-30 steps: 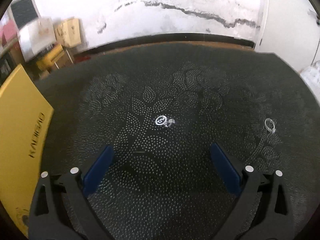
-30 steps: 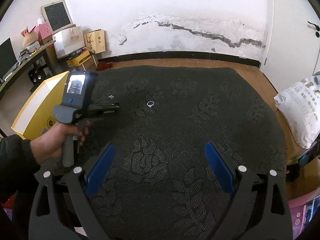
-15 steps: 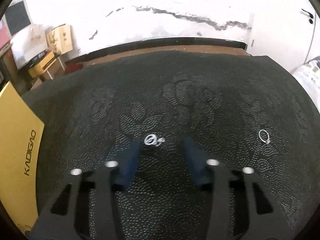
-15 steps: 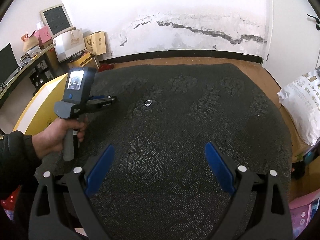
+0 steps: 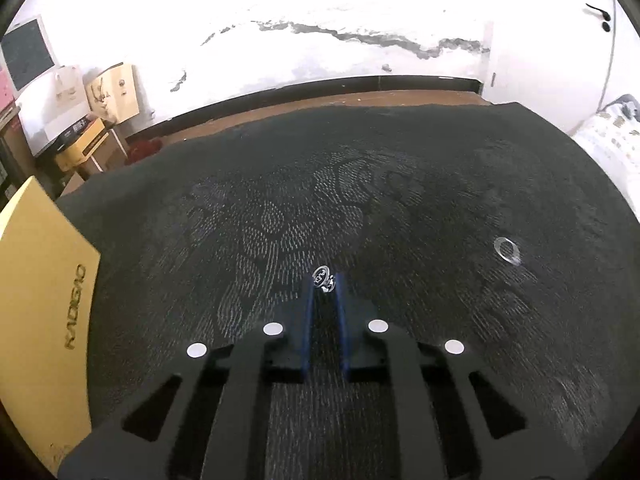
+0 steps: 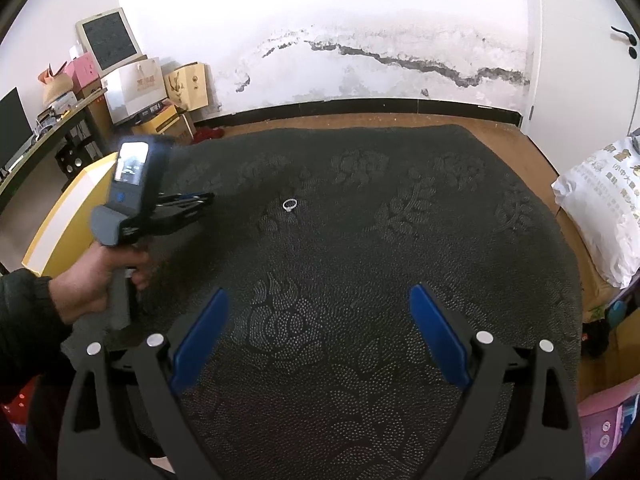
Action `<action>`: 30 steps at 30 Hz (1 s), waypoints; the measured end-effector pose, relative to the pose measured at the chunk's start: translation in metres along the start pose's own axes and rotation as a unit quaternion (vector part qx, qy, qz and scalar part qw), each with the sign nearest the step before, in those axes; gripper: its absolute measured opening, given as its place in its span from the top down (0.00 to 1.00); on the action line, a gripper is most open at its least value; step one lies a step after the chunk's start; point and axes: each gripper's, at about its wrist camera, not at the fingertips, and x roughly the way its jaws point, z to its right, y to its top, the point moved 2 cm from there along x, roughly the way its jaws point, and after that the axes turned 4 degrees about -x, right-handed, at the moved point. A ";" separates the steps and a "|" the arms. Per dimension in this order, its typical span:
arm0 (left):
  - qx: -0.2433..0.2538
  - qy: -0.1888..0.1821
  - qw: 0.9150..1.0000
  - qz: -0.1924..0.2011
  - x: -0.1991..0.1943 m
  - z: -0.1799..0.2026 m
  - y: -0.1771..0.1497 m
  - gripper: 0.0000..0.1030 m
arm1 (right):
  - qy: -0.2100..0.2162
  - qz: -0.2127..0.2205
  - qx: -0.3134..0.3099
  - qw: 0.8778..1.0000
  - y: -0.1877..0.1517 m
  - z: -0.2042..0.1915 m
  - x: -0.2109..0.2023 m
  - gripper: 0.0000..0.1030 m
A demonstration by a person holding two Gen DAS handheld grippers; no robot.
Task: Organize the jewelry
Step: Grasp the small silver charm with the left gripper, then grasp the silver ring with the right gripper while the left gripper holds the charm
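Pinching a small silver charm (image 5: 322, 277) — left tool (image 5: 325, 285); right tool (image 6: 318, 334) spread wide

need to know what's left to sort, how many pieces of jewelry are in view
2: a small silver piece pinched at the left gripper tips, and a silver ring lying on the dark carpet to its right.

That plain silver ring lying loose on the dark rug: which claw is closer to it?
Left. The left claw, shut on a small charm, sits just beside the plain ring; the right claw hangs open, farther back.
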 end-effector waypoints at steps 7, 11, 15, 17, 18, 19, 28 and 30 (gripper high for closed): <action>0.016 -0.026 1.000 0.001 -0.076 0.002 -0.025 0.90 | 0.010 -0.026 -0.032 0.999 -0.005 -0.022 0.048 0.14; 0.040 -0.048 0.998 -0.006 -0.117 0.008 -0.045 0.90 | 0.008 -0.047 -0.048 0.998 0.002 -0.031 0.102 0.14; 0.046 -0.055 0.997 -0.017 -0.143 0.007 -0.061 0.90 | -0.024 -0.066 -0.065 0.995 0.018 -0.028 0.153 0.11; 0.047 -0.058 0.997 -0.018 -0.154 0.004 -0.068 0.90 | -0.022 -0.062 -0.064 0.996 0.033 -0.027 0.167 0.10; 0.048 -0.056 0.997 -0.016 -0.158 0.002 -0.071 0.90 | -0.026 -0.064 -0.062 0.996 0.040 -0.026 0.174 0.09; 0.047 -0.054 0.997 -0.015 -0.162 -0.002 -0.074 0.90 | -0.028 -0.064 -0.065 0.995 0.045 -0.027 0.181 0.07; -0.004 -0.054 0.998 -0.025 -0.170 -0.050 -0.081 0.90 | -0.037 -0.060 -0.049 0.996 0.081 -0.025 0.211 0.25; -0.018 -0.052 0.998 -0.028 -0.169 -0.062 -0.081 0.90 | -0.042 -0.060 -0.042 0.996 0.088 -0.024 0.212 0.50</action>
